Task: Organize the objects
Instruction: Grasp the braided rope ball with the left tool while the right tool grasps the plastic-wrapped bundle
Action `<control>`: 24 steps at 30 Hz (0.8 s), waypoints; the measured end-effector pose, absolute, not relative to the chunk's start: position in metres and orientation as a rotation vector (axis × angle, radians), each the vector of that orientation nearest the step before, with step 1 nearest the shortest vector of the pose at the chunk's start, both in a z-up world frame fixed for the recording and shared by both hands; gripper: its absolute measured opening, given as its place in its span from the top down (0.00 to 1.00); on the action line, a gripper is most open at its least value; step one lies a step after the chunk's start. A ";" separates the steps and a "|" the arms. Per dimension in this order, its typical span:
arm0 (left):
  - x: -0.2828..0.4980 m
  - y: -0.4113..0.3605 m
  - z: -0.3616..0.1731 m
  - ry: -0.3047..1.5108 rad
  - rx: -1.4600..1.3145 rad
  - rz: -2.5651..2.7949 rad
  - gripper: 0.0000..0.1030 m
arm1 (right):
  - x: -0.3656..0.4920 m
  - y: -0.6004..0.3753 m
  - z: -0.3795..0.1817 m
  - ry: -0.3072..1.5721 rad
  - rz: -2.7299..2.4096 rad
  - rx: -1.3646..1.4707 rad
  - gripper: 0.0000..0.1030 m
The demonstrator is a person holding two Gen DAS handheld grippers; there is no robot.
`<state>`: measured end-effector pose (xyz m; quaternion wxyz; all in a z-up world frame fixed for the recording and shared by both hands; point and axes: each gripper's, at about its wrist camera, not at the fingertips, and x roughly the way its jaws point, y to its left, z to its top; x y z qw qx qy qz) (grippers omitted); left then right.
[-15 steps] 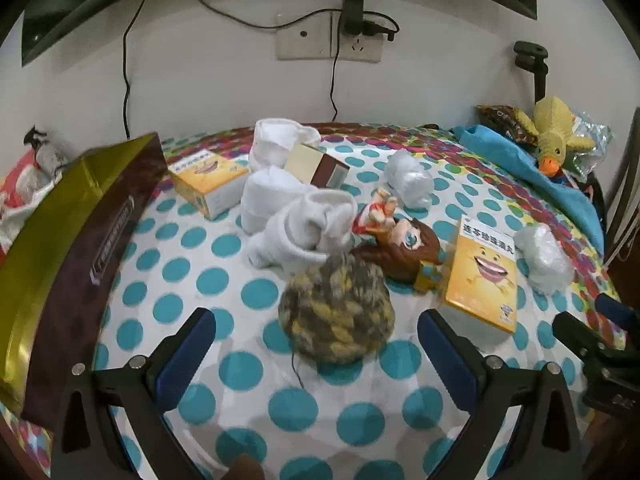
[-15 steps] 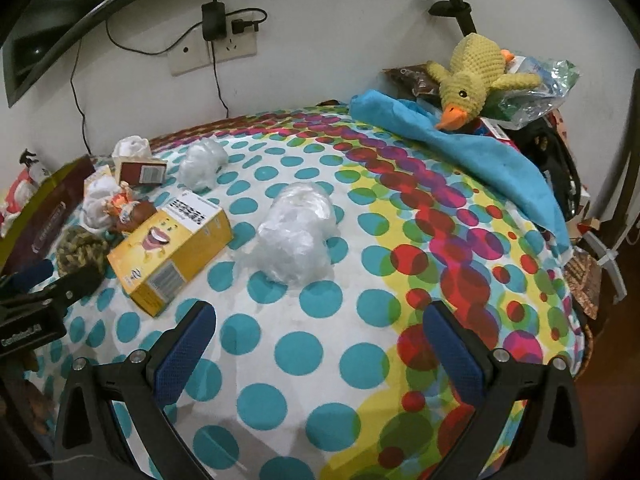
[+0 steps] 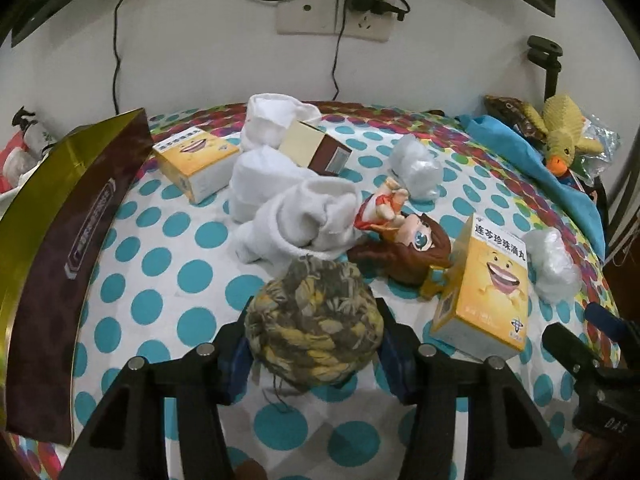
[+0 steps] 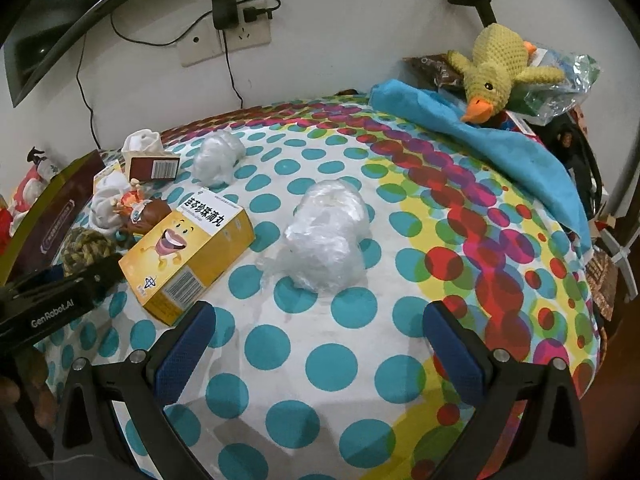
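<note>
Left wrist: rope ball (image 3: 314,326) between fingers (image 3: 236,356).

Both views show dim, warm indoor light with strong fisheye bending and black corners. A ceiling lamp glints on the dark curved panel (image 4: 48,12) at upper left. Shadows fall softly; the crinkled plastic bag (image 4: 326,236) shines faintly.
</note>
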<state>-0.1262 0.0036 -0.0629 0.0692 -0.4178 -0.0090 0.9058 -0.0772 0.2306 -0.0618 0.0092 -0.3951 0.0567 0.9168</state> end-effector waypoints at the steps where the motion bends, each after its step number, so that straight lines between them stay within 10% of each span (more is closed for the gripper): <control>1: -0.124 0.002 -0.063 -0.033 -1.254 2.729 0.47 | -0.077 0.231 -0.061 0.182 2.865 -1.229 0.00; 21: -0.071 -0.017 -0.049 0.012 -1.110 2.829 0.47 | -0.127 0.246 -0.062 0.241 2.772 -1.320 0.00; 24: -0.071 -0.020 -0.050 -0.005 -1.113 2.825 0.47 | -0.125 0.249 -0.063 0.272 2.764 -1.310 0.14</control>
